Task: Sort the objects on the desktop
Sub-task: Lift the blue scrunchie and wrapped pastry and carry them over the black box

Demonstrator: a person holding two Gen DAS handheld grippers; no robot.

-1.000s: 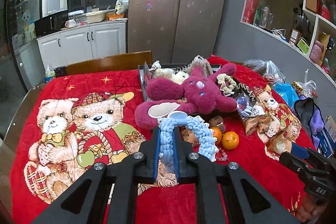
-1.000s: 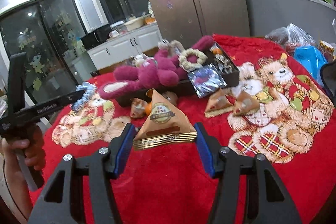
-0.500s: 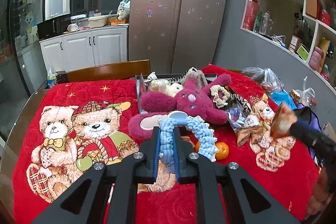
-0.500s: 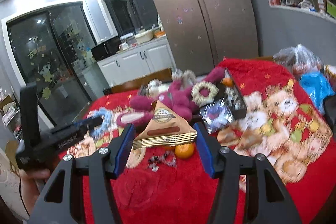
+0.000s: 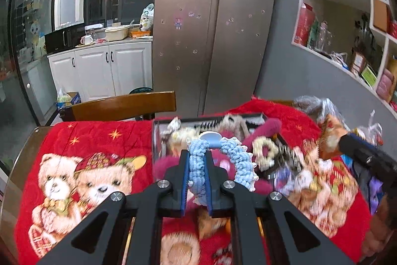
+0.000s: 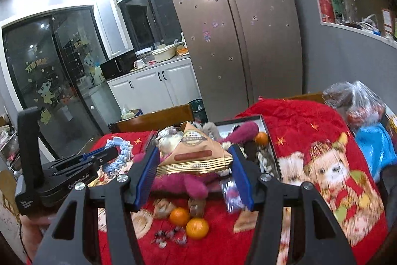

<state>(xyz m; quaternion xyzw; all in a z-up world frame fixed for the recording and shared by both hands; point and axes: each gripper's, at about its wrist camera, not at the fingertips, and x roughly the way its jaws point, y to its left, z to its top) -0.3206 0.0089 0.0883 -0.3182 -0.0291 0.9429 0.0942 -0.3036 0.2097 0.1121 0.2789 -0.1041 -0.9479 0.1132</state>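
The ring is a loop of pale blue crocheted yarn with a lighter lace edge and a smooth white-blue piece at its top. One side of it runs down between the blue pads of the left gripper, which is clamped tight on it; the rest of the loop stands up and curls to the right of the fingers, off the table, above the plush. The packet is a tan pyramid pouch with a round printed label, a dark red bar and gold banding along its base. The right gripper grasps it by the base corners, one pad against each, with the apex pointing away. It hangs above the magenta plush and the black tray, clear of the red cloth. Two oranges lie on the cloth below.
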